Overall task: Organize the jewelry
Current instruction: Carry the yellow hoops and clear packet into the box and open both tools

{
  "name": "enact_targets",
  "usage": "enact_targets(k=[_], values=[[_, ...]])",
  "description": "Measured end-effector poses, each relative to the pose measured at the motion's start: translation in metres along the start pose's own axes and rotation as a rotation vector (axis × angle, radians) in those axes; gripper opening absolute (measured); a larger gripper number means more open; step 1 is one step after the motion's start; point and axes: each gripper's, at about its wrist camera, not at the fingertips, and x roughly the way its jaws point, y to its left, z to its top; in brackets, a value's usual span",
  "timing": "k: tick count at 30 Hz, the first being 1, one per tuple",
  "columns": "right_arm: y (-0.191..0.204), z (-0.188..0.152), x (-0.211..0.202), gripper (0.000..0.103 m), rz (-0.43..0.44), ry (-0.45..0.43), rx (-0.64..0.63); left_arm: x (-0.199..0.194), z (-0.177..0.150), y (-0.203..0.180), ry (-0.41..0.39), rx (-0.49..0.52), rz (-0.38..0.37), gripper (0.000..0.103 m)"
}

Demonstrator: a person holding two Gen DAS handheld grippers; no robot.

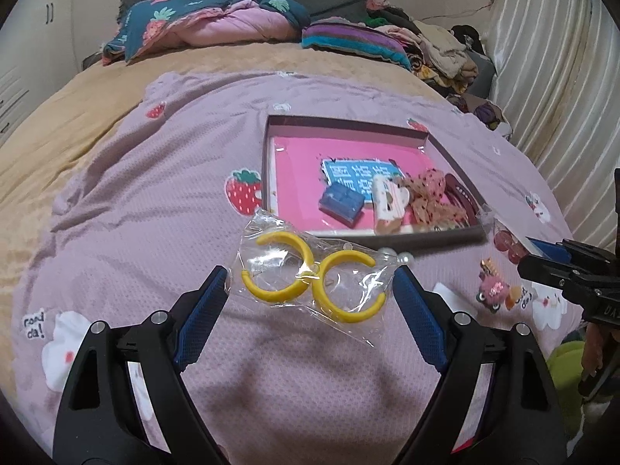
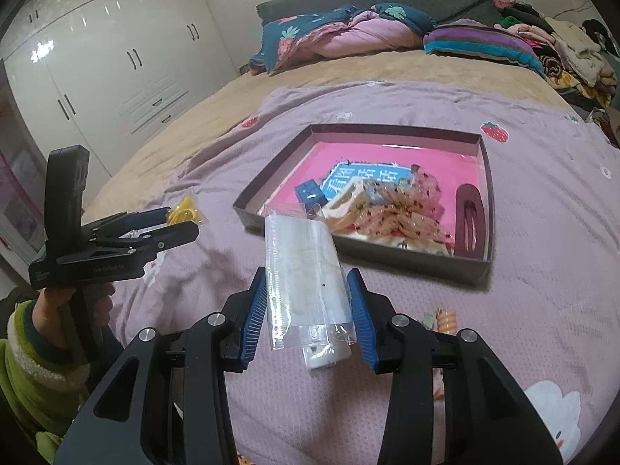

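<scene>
While both grippers pointed down at a slant over the lilac blanket (image 1: pixel 162 178), each carried a clear packet. The left gripper (image 1: pixel 310 286) was clamped across the earring bag (image 1: pixel 310 271): its blue pads (image 1: pixel 205 314) pressed the two ends of the plastic, jaws standing wide, with two yellow C-shaped hoops (image 1: pixel 288 267) inside and a pearl bead (image 1: pixel 407 257) at the bag's right end. The right gripper (image 2: pixel 308 317) was clamped on a clear sleeve (image 2: pixel 306 271) holding a white card, pads (image 2: pixel 255 310) touching its two long edges, jaws about half closed. Both packets sat just short of the tray's (image 1: pixel 267 178) near wall.

The tray lay on the blanket, pink floor showing, with a blue clip (image 1: pixel 341 203), a cream claw clip (image 1: pixel 389 205), a dotted bow (image 1: pixel 430 193) and a dark red barrette (image 2: pixel 471 219) bunched toward its near right corner.

Left view only: a fuzzy pink clip (image 1: pixel 492 294) and a packet of red beads (image 1: pixel 507 242) loose on the blanket to the right, near the right gripper's tips, which entered from the frame edge.

Right view only: the left gripper from the side, the yellow hoops at its tips; a hand (image 2: pixel 50 306) in a green fleecy sleeve (image 2: pixel 27 368) gripping its handle; a peach spiral tie (image 2: pixel 445 319) on the blanket just right of the right gripper; white wardrobe doors (image 2: pixel 116 58) behind.
</scene>
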Motion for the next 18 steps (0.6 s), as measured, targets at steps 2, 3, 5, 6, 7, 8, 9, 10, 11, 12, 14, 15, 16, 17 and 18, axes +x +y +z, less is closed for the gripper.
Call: enact_targets(k=[2, 3, 5, 6, 7, 8, 9, 10, 11, 12, 14, 15, 16, 17, 18], values=[[0.000, 0.004, 0.000, 0.040, 0.003, -0.006, 0.002, 0.000, 0.006, 0.001, -0.006, -0.001, -0.001, 0.078], [-0.001, 0.006, 0.000, 0.040, 0.005, -0.009, 0.003, 0.000, 0.008, 0.001, -0.008, -0.001, 0.000, 0.078], [-0.002, 0.011, 0.001, 0.040, 0.008, -0.017, 0.007, -0.001, 0.011, 0.002, -0.013, -0.003, -0.001, 0.078], [-0.003, 0.013, 0.001, 0.040, 0.009, -0.021, 0.008, -0.001, 0.014, 0.002, -0.016, -0.004, -0.001, 0.078], [-0.004, 0.015, 0.001, 0.040, 0.009, -0.026, 0.010, -0.001, 0.016, 0.001, -0.018, -0.004, -0.003, 0.078], [-0.005, 0.017, 0.001, 0.040, 0.009, -0.030, 0.013, -0.001, 0.018, 0.001, -0.019, -0.003, -0.003, 0.078], [-0.005, 0.018, 0.000, 0.040, 0.009, -0.034, 0.015, -0.001, 0.020, 0.000, -0.021, -0.002, -0.004, 0.078], [-0.006, 0.021, -0.001, 0.040, 0.009, -0.041, 0.017, 0.000, 0.022, -0.001, -0.023, 0.000, -0.006, 0.078], [-0.006, 0.023, -0.001, 0.040, 0.009, -0.045, 0.018, 0.000, 0.025, -0.002, -0.026, 0.002, -0.007, 0.078], [-0.007, 0.025, -0.002, 0.040, 0.008, -0.053, 0.019, 0.000, 0.027, -0.002, -0.027, 0.003, -0.007, 0.078], [-0.008, 0.029, -0.004, 0.040, 0.006, -0.062, 0.021, 0.001, 0.031, -0.005, -0.032, 0.003, -0.012, 0.078], [-0.009, 0.031, -0.005, 0.040, 0.006, -0.067, 0.022, 0.001, 0.035, -0.006, -0.035, 0.007, -0.014, 0.078], [-0.010, 0.033, -0.006, 0.040, 0.005, -0.073, 0.023, 0.001, 0.036, -0.008, -0.037, 0.010, -0.015, 0.078], [-0.011, 0.035, -0.007, 0.040, 0.002, -0.078, 0.024, 0.002, 0.040, -0.009, -0.040, 0.012, -0.017, 0.078], [-0.011, 0.037, -0.008, 0.040, -0.001, -0.082, 0.025, 0.003, 0.042, -0.010, -0.042, 0.013, -0.019, 0.078]])
